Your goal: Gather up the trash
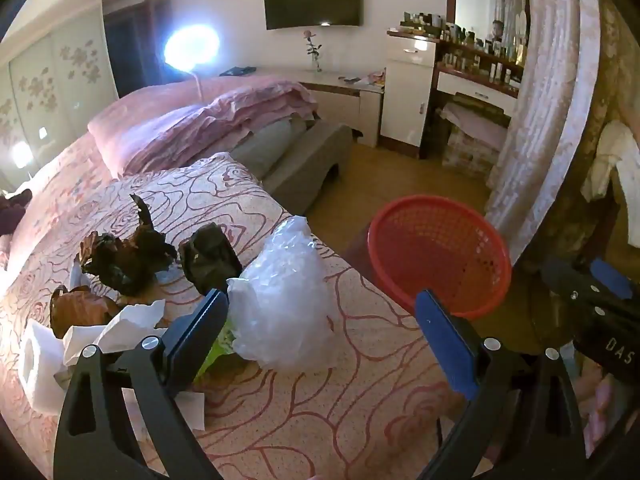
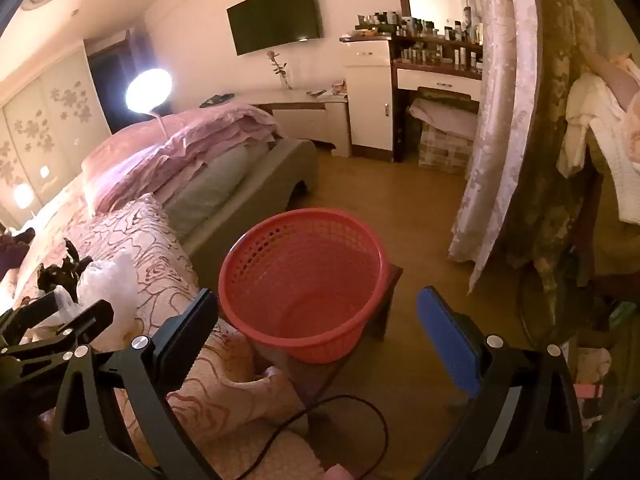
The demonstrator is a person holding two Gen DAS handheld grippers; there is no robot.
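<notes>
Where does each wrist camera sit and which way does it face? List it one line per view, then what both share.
Left wrist: sits behind the open left gripper, above the bed, facing the clear plastic bag and dark wrappers; the right gripper shows at its right edge.
Right wrist: sits behind the open right gripper, over the bed's edge, facing down into the red basket; the left gripper shows at lower left.
Shared: basket, bag, bed, television.
</notes>
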